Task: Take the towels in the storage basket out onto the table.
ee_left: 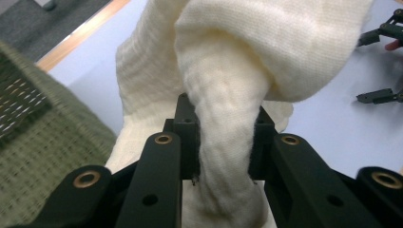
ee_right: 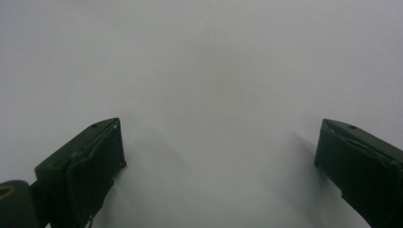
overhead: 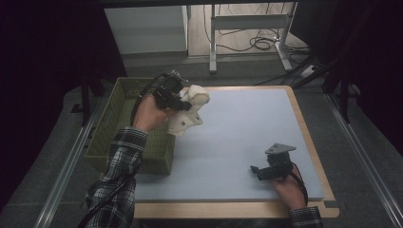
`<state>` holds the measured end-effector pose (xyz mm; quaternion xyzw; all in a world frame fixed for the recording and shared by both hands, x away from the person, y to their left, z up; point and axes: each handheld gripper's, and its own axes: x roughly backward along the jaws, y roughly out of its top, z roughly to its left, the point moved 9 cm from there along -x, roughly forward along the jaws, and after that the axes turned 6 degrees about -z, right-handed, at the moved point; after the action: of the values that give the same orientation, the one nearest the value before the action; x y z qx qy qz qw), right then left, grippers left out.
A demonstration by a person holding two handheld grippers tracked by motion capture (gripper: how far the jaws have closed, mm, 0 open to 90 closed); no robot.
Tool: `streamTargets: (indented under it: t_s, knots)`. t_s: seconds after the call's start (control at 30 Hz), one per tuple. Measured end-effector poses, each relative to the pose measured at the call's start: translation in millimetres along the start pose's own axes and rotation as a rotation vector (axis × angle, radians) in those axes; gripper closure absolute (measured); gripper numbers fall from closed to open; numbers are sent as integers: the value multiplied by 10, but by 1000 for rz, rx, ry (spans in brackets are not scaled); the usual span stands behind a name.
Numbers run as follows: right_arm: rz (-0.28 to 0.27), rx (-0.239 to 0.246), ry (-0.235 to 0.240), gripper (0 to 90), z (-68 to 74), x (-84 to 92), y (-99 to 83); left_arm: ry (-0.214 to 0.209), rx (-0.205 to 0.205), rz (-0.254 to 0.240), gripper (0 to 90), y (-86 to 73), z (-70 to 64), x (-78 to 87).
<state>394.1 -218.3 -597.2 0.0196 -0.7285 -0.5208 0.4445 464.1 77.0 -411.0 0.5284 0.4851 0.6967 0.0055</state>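
Observation:
A cream knitted cloth hangs bunched in the air beside the right wall of the green basket. My left gripper is shut on it. In the left gripper view a thick fold of the cloth is pinched between the two black jaws, and the rest drapes over them. My right gripper rests low over the pale blue mat near the front right. Its jaws stand wide apart with only mat between them.
The olive woven basket stands at the table's left edge, its rim close to the hanging cloth. A wooden border frames the mat. Beyond the table, a desk frame and cables are on the floor.

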Motion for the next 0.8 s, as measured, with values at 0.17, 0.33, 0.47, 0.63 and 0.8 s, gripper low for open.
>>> streamTargets:
  t_s: [0.17, 0.33, 0.47, 0.63, 0.8]
  knots:
    - [1, 0, 1, 26, -1, 0, 0, -20, -16, 8, 733, 53, -122, -155]
    - [1, -3, 2, 26, 1, 0, 0, -40, -38, 23, 729, 88, -259, -327]
    - [2, -3, 2, 26, 1, 0, -1, -60, -52, 39, 726, 100, -380, -492]
    - [3, -5, 3, 26, 2, 0, -1, -69, -74, 60, 720, 93, -546, -750]
    - [3, -7, 3, 26, 3, 1, -2, -91, -81, 84, 715, 52, -710, -1020]
